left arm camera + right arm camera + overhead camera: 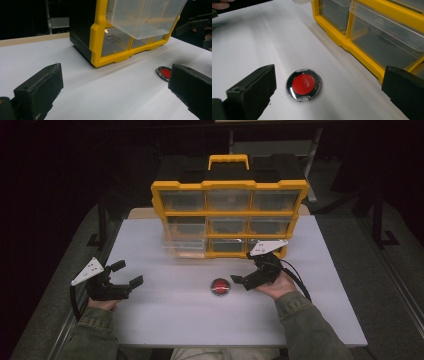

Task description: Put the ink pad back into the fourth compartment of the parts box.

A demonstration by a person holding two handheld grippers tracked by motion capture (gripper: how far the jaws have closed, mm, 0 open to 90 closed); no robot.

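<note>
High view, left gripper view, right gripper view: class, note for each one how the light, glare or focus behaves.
High view: the white table is lit and the surroundings are dark, with the pulled-out clear drawer looking smeared. Left gripper view: a small glint on a drawer front, with the near jaws soft. Right gripper view: the red disc is sharp, its clear cover showing faint sheen.

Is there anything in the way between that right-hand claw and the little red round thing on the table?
Nothing visible. The right gripper is open beside the red disc, with bare white table between them. The yellow drawer cabinet stands behind, off that path.
</note>
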